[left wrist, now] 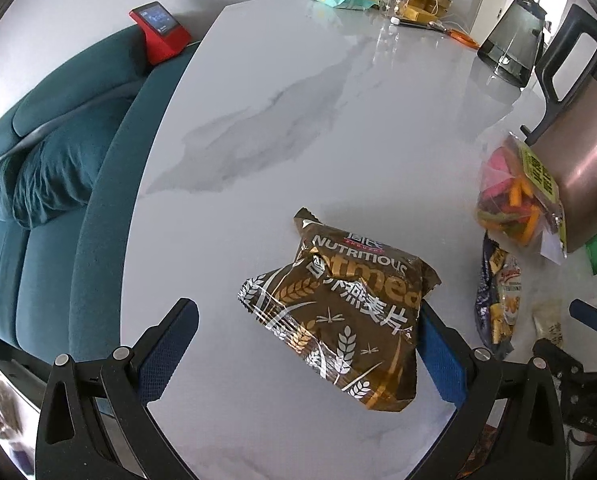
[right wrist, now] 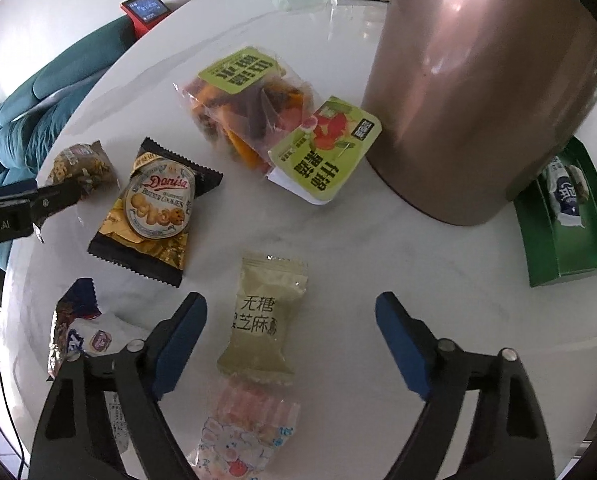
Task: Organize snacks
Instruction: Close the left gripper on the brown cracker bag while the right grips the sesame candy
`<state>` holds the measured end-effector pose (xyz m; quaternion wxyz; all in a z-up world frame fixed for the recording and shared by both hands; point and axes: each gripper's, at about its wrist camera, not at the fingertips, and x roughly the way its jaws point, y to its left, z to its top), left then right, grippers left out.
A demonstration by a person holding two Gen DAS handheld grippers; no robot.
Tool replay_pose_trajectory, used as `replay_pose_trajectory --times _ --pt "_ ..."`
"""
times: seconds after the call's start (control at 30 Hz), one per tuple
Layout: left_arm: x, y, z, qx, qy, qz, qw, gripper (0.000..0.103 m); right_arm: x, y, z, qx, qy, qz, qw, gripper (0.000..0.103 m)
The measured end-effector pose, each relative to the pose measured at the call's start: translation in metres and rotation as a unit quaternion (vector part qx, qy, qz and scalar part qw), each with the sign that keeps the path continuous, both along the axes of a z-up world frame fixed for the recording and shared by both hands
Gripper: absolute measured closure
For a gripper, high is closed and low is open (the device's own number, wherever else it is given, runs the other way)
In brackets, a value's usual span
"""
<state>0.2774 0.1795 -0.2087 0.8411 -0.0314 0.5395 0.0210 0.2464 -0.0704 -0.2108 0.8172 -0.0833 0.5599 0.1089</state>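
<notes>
My left claw (left wrist: pixel 306 340) hangs above the white marbled surface (left wrist: pixel 298 112) with its blue pads spread wide. The brown oatmeal bag (left wrist: pixel 338 312) lies flat under it, between the pads; its right end looks to be against the right pad, though I cannot tell whether they truly touch, and the left pad stands well clear of it.

My right claw (right wrist: pixel 290 340) points down at the same surface, its pads wide apart and pressing on nothing. Between them lies a pale green sesame candy packet (right wrist: pixel 264 320), nearer the left pad and apart from both. Just below that packet, toward my wrist, is a pink-and-white sweet wrapper (right wrist: pixel 244 436).

I place the rest from the copper-coloured kettle (right wrist: pixel 482 92) — it stands at the far right of the surface. Against its left foot lies a clear bag of mixed dried fruit chips (right wrist: pixel 250 116) with green labels. Further left of the kettle sits the black-and-gold Danisa butter cookie packet (right wrist: pixel 156 208), and beyond it a small bag of nuts or seeds (right wrist: pixel 82 168), beside which the tip of my other claw shows. Right of the kettle is a green box (right wrist: pixel 570 240) with one white-and-blue packet (right wrist: pixel 566 196) inside — the only snack in it.
</notes>
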Motion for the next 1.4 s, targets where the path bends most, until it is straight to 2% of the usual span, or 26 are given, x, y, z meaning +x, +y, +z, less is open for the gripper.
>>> replay_pose_trajectory --times 0.07,0.2,0.37,0.47,0.5,0.6,0.7,0.83,0.93,1.03,1.27,1.3,1.33,1.37,1.4 --pt "0.001 0.0 -0.002 0.009 0.003 0.0 1.0 0.001 -0.001 0.005 -0.003 0.0 0.004 0.001 1.0 0.016" --pt "0.003 0.002 -0.009 0.022 0.016 -0.001 0.9996 0.002 -0.001 0.006 -0.005 -0.004 0.004 0.007 1.0 0.017" --pt "0.007 0.004 -0.009 0.018 0.017 -0.001 0.9997 0.002 -0.001 0.01 -0.006 -0.006 0.003 0.008 1.0 0.02" --pt "0.01 0.0 -0.008 0.038 0.013 -0.009 0.9992 0.003 -0.001 0.007 -0.005 -0.004 0.003 0.008 1.0 0.02" --pt "0.011 -0.001 -0.008 0.04 0.014 -0.012 0.999 0.006 -0.001 0.007 -0.005 -0.005 0.003 0.009 1.0 0.02" --pt "0.014 -0.002 -0.013 0.017 0.034 -0.017 0.9991 0.026 0.0 0.007 -0.005 -0.006 0.003 0.01 1.0 0.02" --pt "0.015 -0.004 -0.012 0.016 0.031 -0.022 0.9992 0.035 0.0 0.006 -0.005 -0.005 0.002 0.011 1.0 0.02" --pt "0.014 -0.007 -0.008 0.018 0.028 -0.032 0.9989 0.057 -0.001 0.006 -0.005 -0.004 0.001 0.012 1.0 0.02" --pt "0.015 -0.008 -0.007 0.016 0.027 -0.034 0.9989 0.065 -0.001 0.006 -0.005 -0.004 0.002 0.012 1.0 0.02" --pt "0.014 -0.005 -0.007 0.017 0.026 -0.034 0.9989 0.07 -0.001 0.006 -0.005 -0.004 0.002 0.012 1.0 0.02" --pt "0.012 -0.005 -0.005 0.017 0.022 -0.035 0.999 0.074 -0.001 0.006 -0.005 -0.004 0.004 0.013 1.0 0.02" --pt "0.012 -0.005 -0.005 0.017 0.022 -0.035 0.999 0.075 -0.001 0.006 -0.005 -0.004 0.005 0.013 1.0 0.024" --pt "0.011 -0.005 -0.005 0.017 0.021 -0.034 0.999 0.075 -0.001 0.006 -0.004 -0.003 0.003 0.014 1.0 0.039" --pt "0.011 -0.006 -0.005 0.017 0.022 -0.034 0.999 0.075 -0.001 0.006 -0.002 -0.003 -0.001 0.014 1.0 0.071" --pt "0.011 -0.006 -0.005 0.018 0.023 -0.034 0.999 0.075 0.0 0.006 0.0 -0.004 -0.002 0.014 1.0 0.097"
